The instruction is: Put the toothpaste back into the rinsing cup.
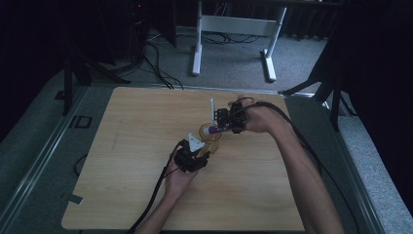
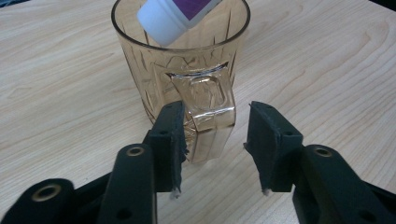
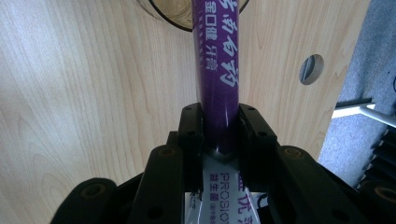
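Mid-step, by the look of it: putting a purple tube into an amber glass mug near the middle of the wooden table. Right gripper clamped on the tube's body, white cap dipping just inside the rim. Left gripper apart, jaws flanking the handle, one touching it. Next, probably: lower further, then let go. Nothing else visible inside the mug.
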Motion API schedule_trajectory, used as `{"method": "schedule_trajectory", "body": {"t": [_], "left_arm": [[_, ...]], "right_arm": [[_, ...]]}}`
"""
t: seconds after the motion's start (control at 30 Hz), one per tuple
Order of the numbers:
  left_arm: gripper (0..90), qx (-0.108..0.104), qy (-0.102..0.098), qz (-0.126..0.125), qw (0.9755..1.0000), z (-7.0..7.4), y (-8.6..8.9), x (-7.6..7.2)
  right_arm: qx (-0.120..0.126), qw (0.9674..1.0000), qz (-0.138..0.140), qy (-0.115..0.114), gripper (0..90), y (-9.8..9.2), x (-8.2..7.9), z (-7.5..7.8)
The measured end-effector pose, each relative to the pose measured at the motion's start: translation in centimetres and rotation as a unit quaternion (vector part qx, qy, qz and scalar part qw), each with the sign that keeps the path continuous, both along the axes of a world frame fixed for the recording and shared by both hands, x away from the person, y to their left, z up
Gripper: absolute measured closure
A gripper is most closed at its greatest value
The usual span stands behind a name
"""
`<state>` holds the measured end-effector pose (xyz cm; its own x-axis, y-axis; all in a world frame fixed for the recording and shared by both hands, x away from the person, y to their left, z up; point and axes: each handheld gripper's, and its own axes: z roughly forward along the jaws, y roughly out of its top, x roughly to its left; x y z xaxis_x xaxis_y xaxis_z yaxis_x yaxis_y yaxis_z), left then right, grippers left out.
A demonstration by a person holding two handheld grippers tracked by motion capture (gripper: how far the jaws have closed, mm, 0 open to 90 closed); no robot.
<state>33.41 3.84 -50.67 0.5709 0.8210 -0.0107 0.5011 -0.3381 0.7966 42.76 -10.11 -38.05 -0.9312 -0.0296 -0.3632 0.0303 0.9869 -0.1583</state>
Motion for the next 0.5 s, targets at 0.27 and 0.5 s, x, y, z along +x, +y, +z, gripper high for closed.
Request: {"method": "schedule_trajectory", "body": {"t": [0.27, 0.5], "left_arm": [[64.0, 0.002, 0.004, -0.002, 1.0, -0.1, -0.1, 0.0], [68.7, -0.001, 0.007, 0.0, 1.0, -0.1, 0.0, 0.1]], "right_arm": [[-0.009, 1.0, 0.001, 0.001, 73.0, 0.5, 0.0, 0.0], [-0.015, 0.9999, 0.003, 0.004, 73.0, 1.1, -0.1, 0.1]]}}
